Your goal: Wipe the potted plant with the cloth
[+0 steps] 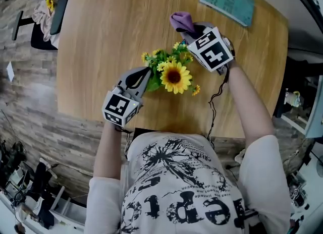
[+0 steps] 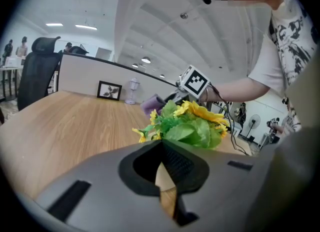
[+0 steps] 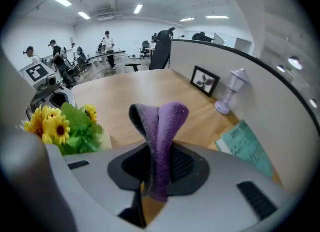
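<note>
Two grippers flank the potted plant near the table edge. The right gripper, jaws clamped on the purple cloth, hangs at the plant's 1 o'clock, cloth poking out along the jaws; the flowers lie at its 7 o'clock. The left gripper, jaws together on nothing, sits just beside the plant at 9 o'clock, nearer but clothless

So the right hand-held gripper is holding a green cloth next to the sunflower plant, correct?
Not quite: the cloth is purple, not green. The right gripper view shows it clamped between the jaws of the right hand-held gripper, and the sunflower plant is next to it, as you said.
</note>
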Action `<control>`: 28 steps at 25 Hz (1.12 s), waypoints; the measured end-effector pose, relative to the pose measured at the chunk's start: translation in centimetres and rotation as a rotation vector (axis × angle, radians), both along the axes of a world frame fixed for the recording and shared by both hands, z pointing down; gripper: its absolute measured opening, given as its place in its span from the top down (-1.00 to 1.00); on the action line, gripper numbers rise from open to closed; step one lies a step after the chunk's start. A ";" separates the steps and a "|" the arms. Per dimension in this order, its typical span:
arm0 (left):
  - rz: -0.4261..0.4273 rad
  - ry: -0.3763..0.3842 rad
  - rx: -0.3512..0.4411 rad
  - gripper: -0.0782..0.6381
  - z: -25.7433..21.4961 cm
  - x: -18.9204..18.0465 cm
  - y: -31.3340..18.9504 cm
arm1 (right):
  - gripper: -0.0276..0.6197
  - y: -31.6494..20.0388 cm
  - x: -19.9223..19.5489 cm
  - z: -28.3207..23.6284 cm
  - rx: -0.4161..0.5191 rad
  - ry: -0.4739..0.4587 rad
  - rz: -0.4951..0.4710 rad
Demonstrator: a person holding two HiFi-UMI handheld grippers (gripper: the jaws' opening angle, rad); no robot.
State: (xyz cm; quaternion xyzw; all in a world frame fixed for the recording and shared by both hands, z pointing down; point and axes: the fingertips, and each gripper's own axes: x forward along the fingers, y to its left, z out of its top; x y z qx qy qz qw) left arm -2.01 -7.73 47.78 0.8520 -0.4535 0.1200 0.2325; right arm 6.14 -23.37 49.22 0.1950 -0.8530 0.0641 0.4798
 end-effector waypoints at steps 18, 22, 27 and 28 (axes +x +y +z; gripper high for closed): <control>-0.049 -0.005 -0.005 0.77 0.1 0.2 -1.1 | 0.70 7.8 -5.1 3.7 -0.250 0.079 -0.561; -0.068 0.005 -0.008 0.77 0.2 0.4 -1.9 | 0.70 8.5 -4.5 4.0 -0.300 0.097 -0.659; -0.077 -0.013 -0.009 0.77 0.1 0.0 -2.7 | 0.70 9.4 -3.8 4.2 -0.335 0.130 -0.766; -0.083 -0.005 -0.012 0.77 0.1 -0.1 -2.8 | 0.70 9.4 -3.8 4.2 -0.337 0.127 -0.765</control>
